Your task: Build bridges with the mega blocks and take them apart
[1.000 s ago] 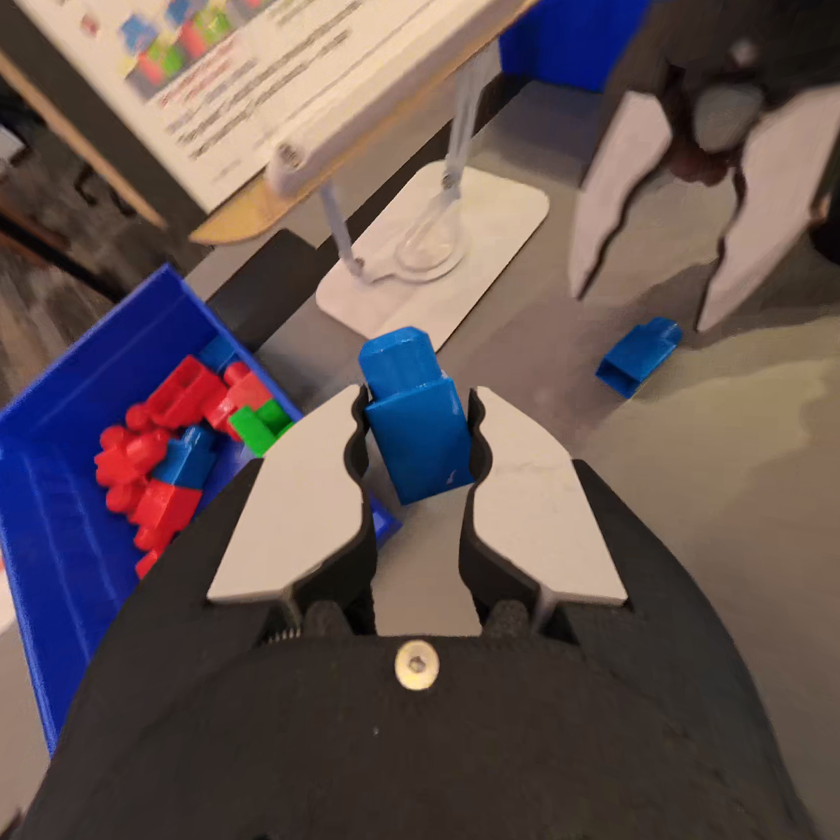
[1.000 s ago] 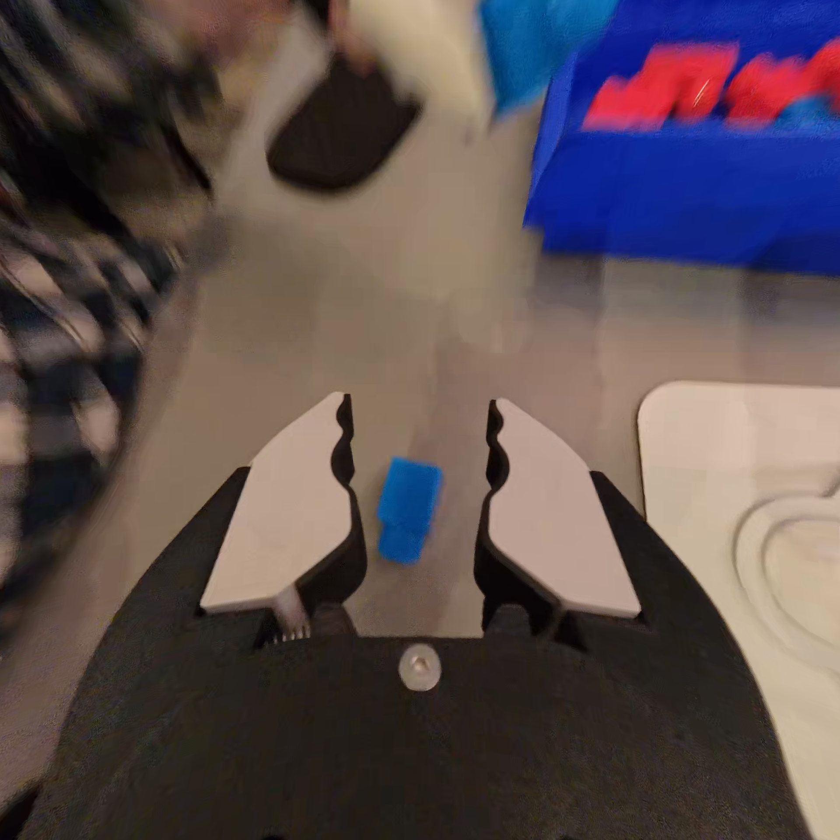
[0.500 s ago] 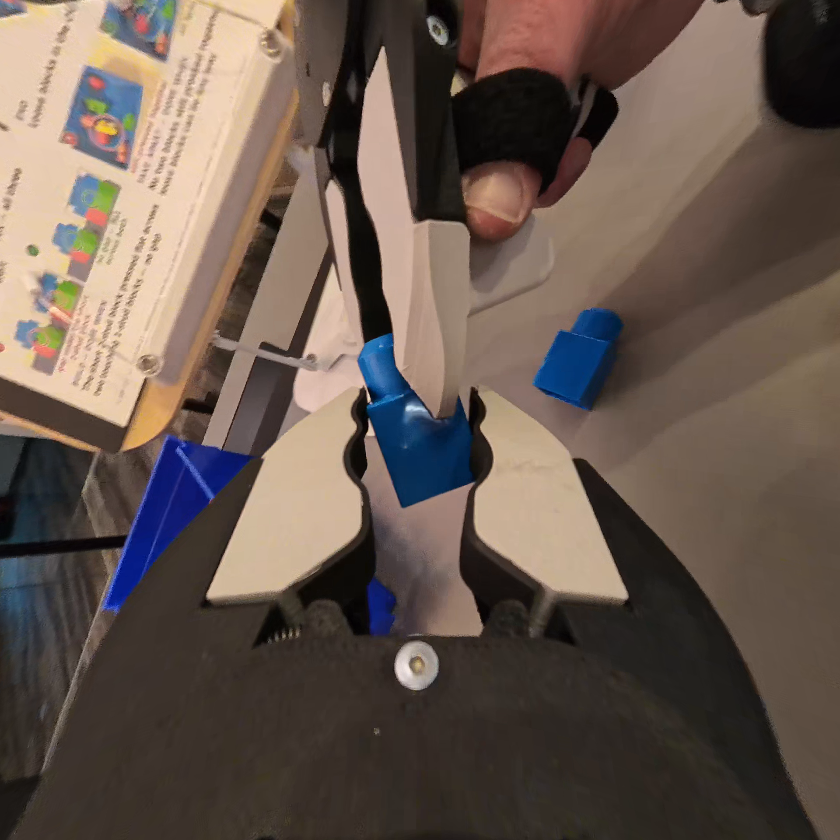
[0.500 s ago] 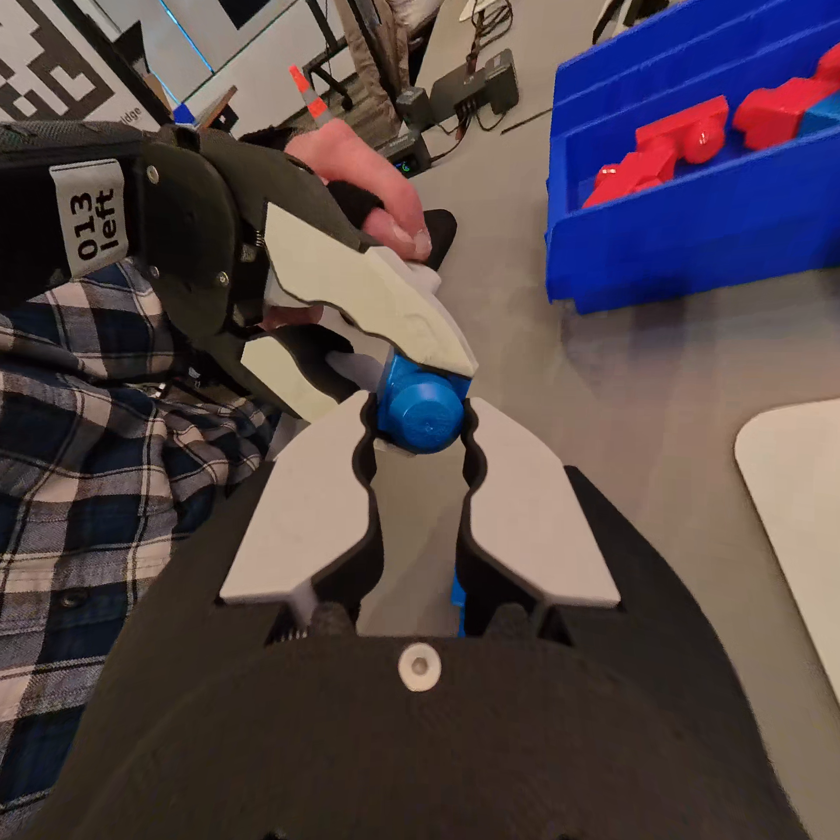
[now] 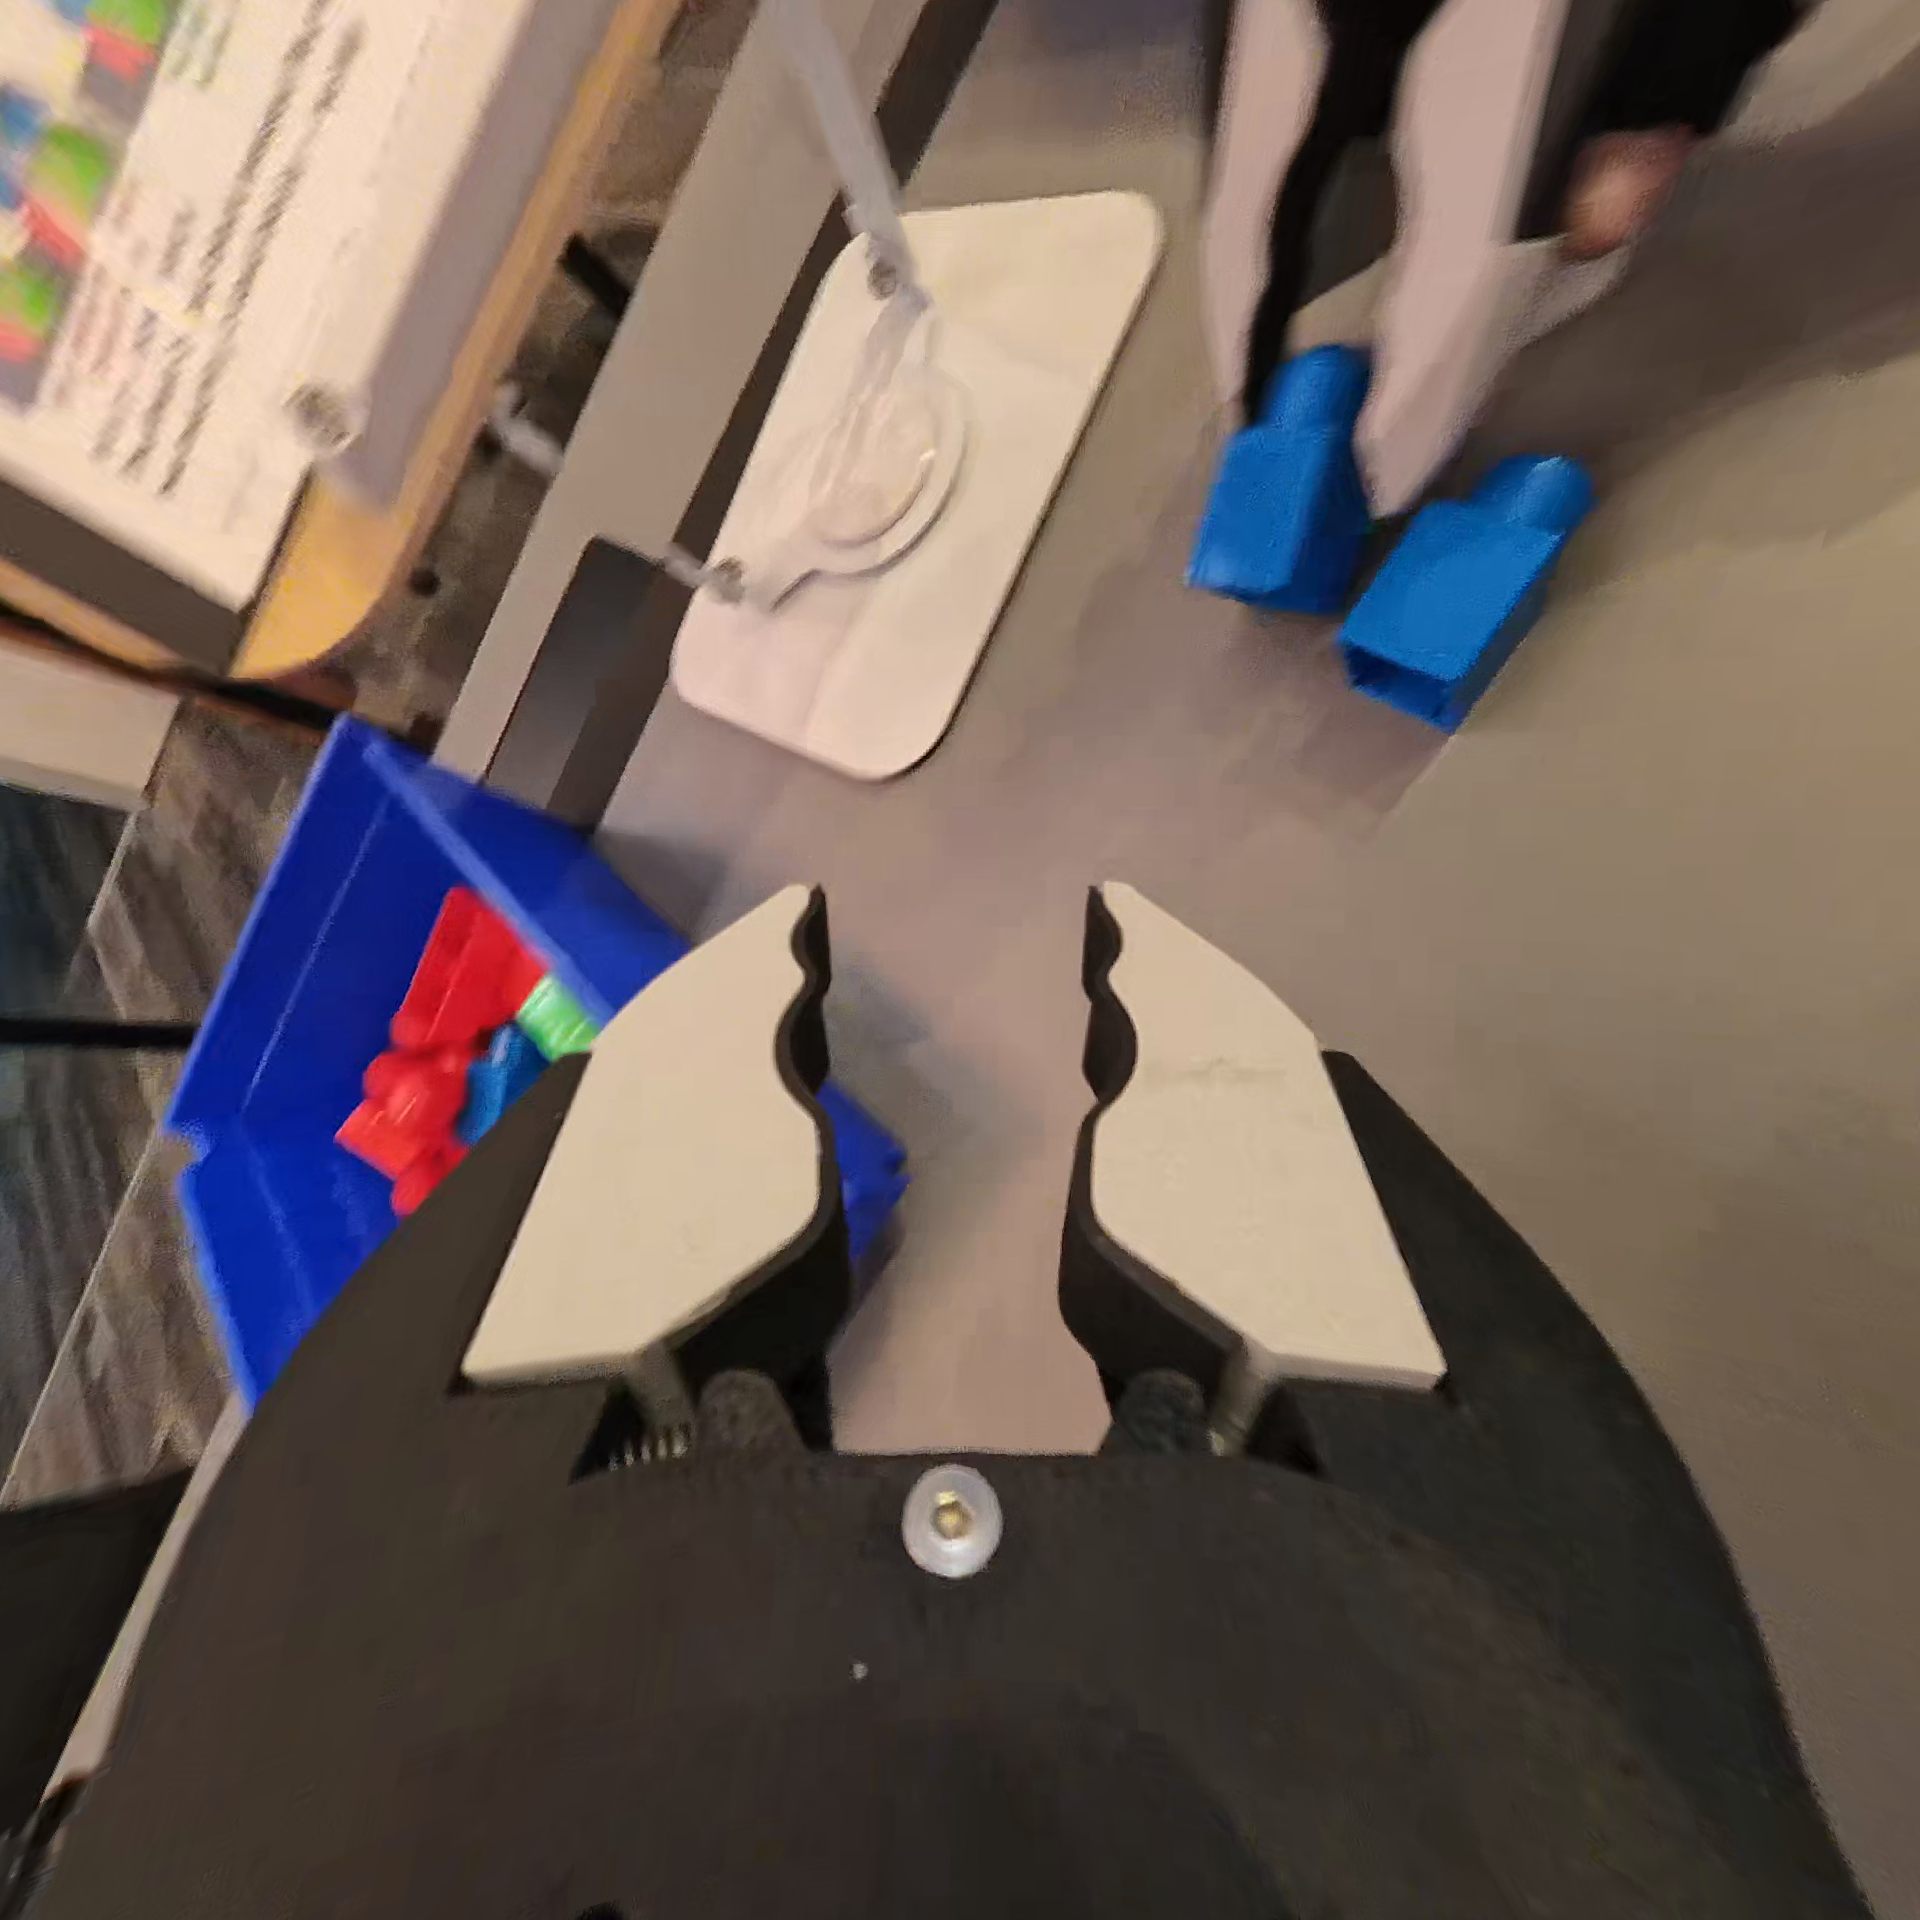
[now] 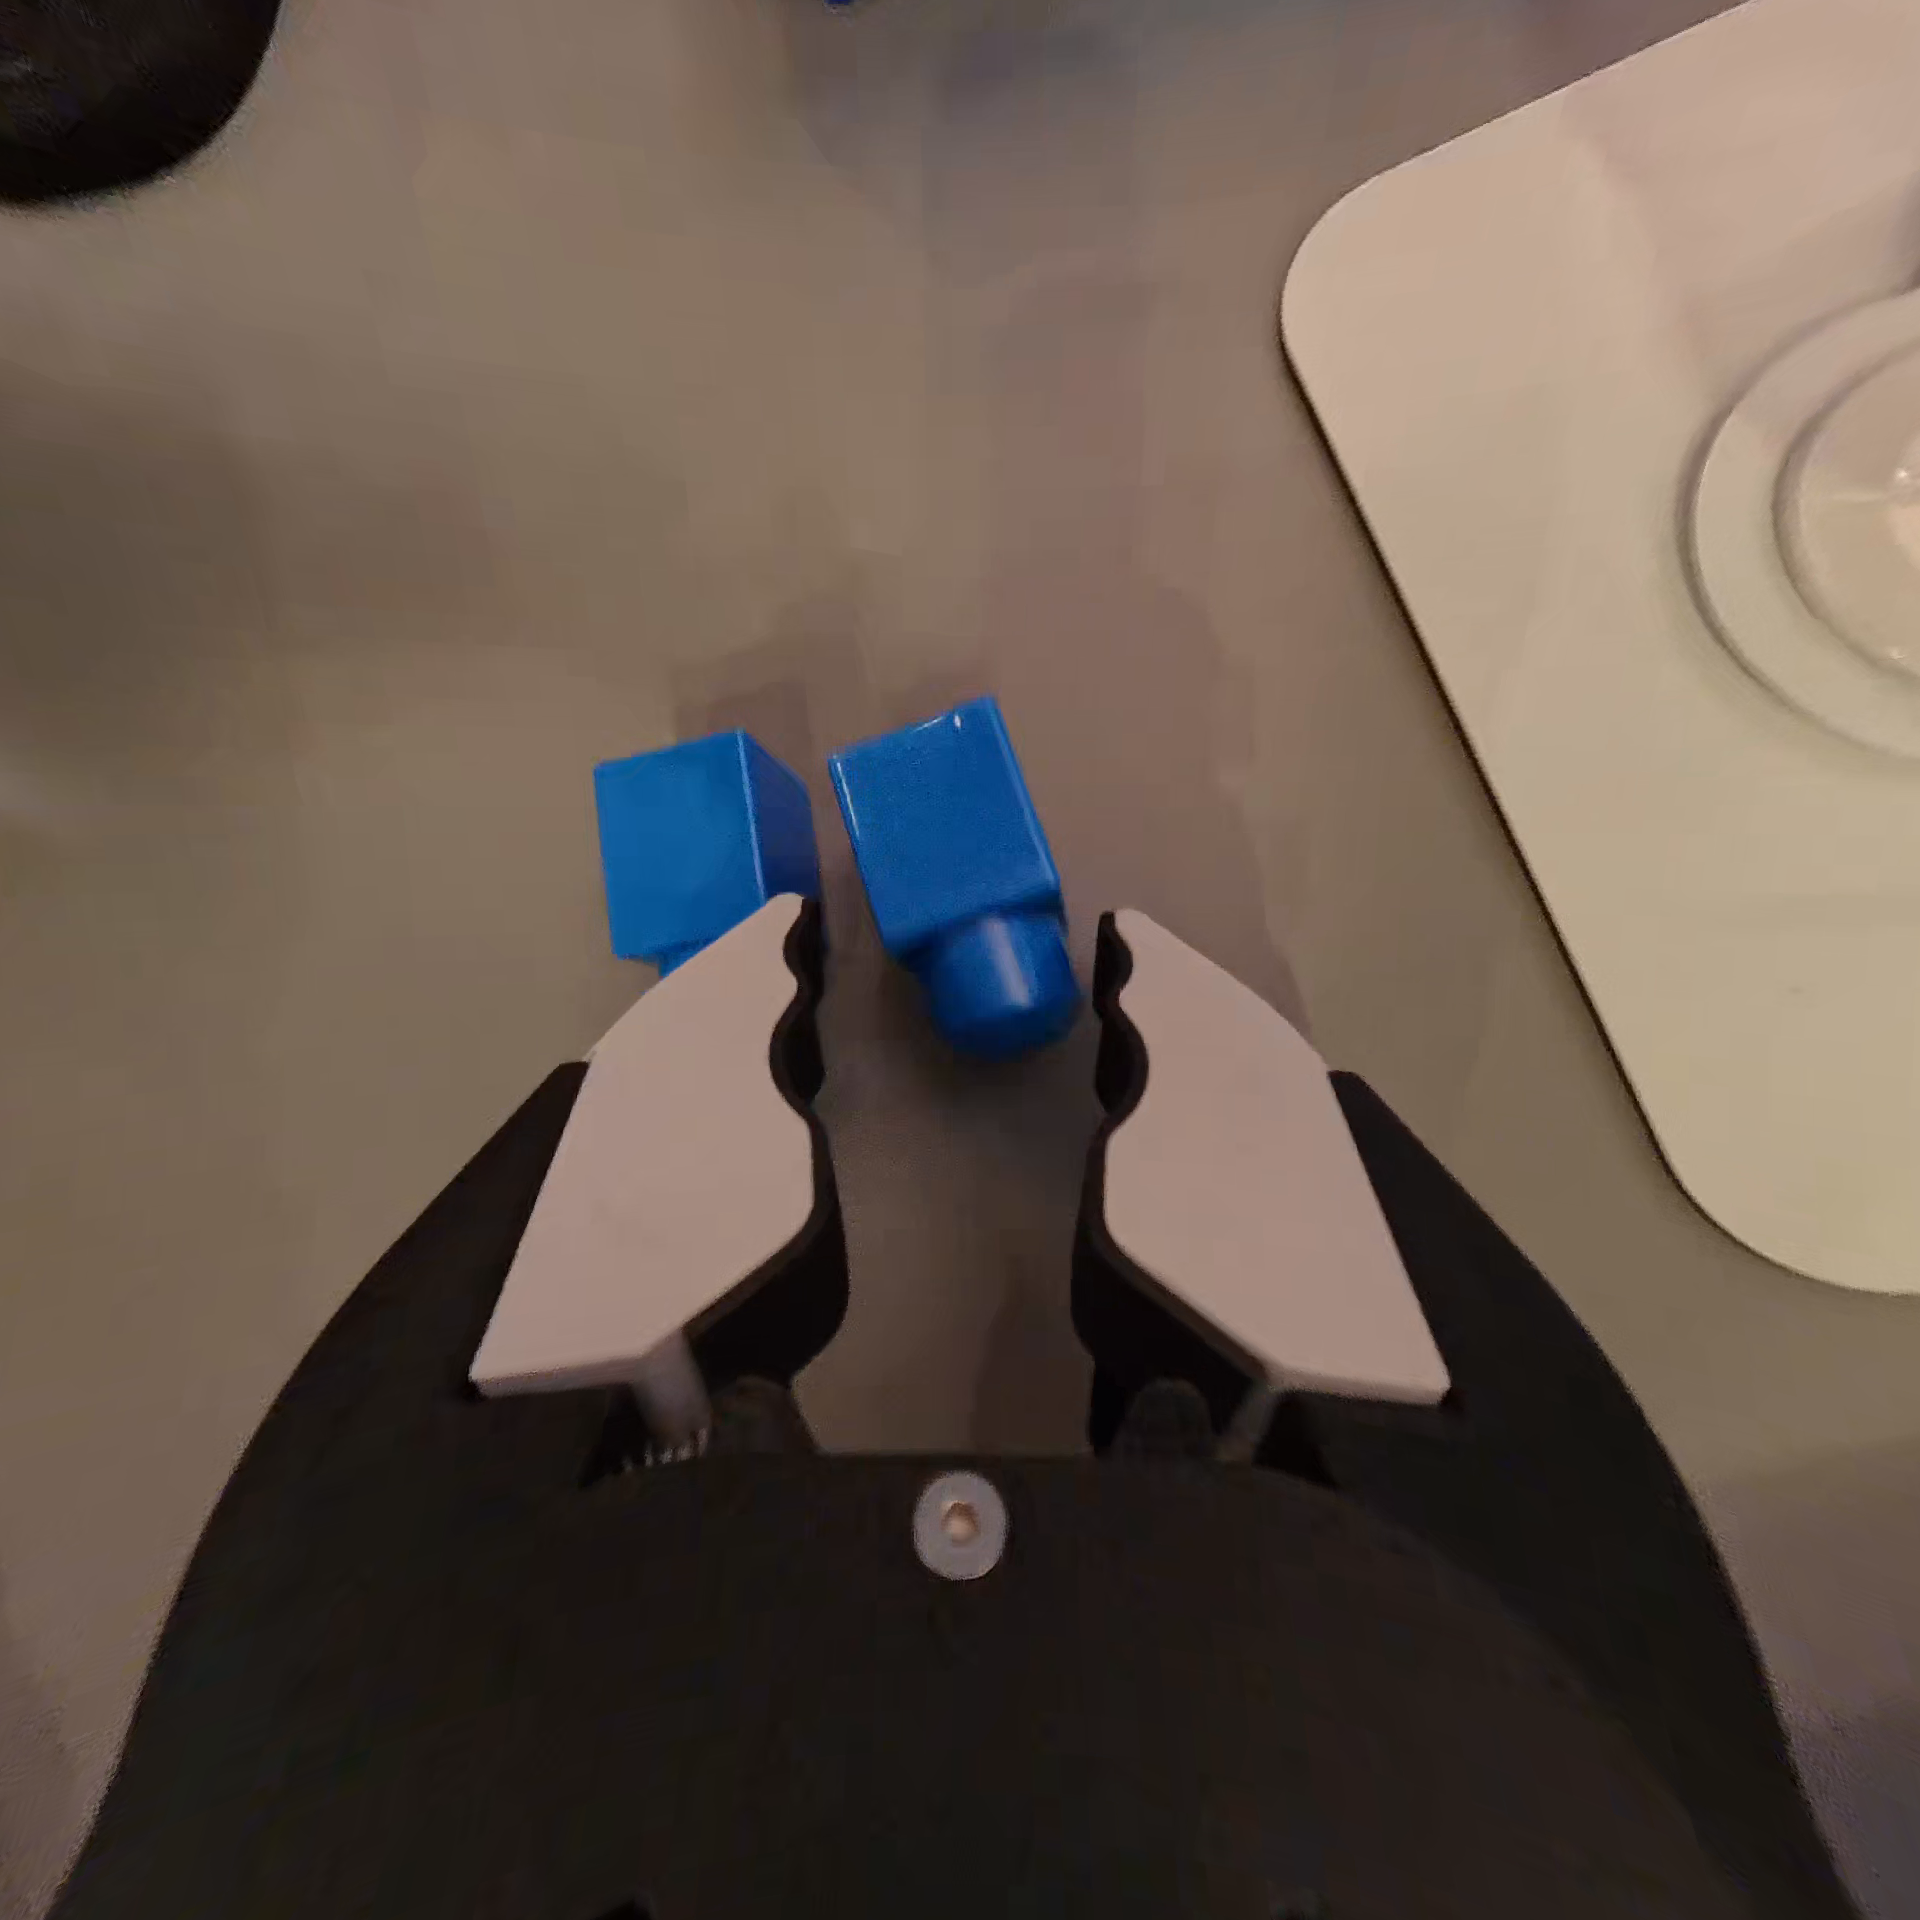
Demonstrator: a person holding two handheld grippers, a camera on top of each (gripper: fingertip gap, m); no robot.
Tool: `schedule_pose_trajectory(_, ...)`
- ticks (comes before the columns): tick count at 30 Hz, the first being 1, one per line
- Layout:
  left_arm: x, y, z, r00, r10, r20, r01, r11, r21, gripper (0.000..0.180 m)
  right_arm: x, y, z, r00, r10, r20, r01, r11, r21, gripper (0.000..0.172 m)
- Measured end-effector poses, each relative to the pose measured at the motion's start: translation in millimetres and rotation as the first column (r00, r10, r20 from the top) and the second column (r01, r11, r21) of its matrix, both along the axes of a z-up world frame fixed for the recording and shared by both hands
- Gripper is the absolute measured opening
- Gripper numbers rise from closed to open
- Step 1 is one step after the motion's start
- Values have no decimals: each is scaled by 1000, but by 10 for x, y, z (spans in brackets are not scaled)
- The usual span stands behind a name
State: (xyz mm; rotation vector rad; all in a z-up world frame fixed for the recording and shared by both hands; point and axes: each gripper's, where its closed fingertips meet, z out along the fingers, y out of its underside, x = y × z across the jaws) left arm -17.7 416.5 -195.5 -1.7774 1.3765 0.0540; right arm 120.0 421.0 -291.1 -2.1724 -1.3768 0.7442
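Observation:
Two blue blocks lie on their sides, side by side, on the grey table. In the right wrist view the right block [image 6: 951,831] points its stud toward me, between my fingertips. The left block [image 6: 691,842] is partly covered by my left finger [image 6: 707,1039]. My right gripper [image 6: 956,930] is open, with a gap on each side of the stud. My left gripper [image 5: 951,914] is open and empty, drawn back above the table. In the left wrist view the two blocks [image 5: 1283,488] [image 5: 1455,597] lie far off, with the right gripper's fingers [image 5: 1429,343] astride the first.
A blue bin [image 5: 312,935] with red, green and blue blocks [image 5: 447,1039] stands at the table's left edge. A white stand base [image 5: 935,468] carries a tilted instruction board [image 5: 208,260]; the base also shows in the right wrist view [image 6: 1558,623]. A dark object [image 6: 94,83] lies far left.
Half a second ago both grippers were shut on one blue block. My left gripper let go and drew back. My right gripper laid the block beside the other one and opened.

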Motion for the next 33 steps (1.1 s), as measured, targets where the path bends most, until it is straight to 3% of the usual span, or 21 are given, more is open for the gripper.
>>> schedule_pose_trajectory(4,-581,355,284,991,134,27,-135,990,52,37,199,-32,64,999,-25,32,24,999,30,59)
schedule_pose_trajectory(7,-897,739,251,969,230,94,-222,971,-84,30,277,-27,251,998,-62,-31,64,997,44,53)
schedule_pose_trajectory(12,-1027,1318,-322,933,336,130,-254,870,-423,28,247,-100,441,991,-61,-119,68,996,56,49)
schedule_pose_trajectory(15,-961,1400,-643,920,370,125,-231,774,-589,34,205,-179,495,990,-35,-140,46,996,78,47)
schedule_pose_trajectory(17,-863,1392,-687,903,382,196,-162,725,-669,19,191,-206,528,989,-25,-146,39,995,93,46)
schedule_pose_trajectory(19,-791,1369,-725,909,353,223,-115,724,-680,13,167,-214,570,987,-14,-163,31,995,98,43)
schedule_pose_trajectory(23,-804,1415,-689,901,350,255,-125,774,-620,11,101,-184,674,981,-5,-195,28,993,118,41)
schedule_pose_trajectory(27,-938,1401,-298,882,334,333,-158,875,-458,10,-63,-171,891,963,13,-270,26,989,142,44)
schedule_pose_trajectory(30,-832,1128,207,880,216,424,-101,955,-278,10,-289,-164,1184,914,24,-404,29,992,124,52)
schedule_pose_trajectory(33,-384,561,664,863,-8,505,80,989,-122,10,-543,-167,1502,825,14,-565,25,998,62,63)
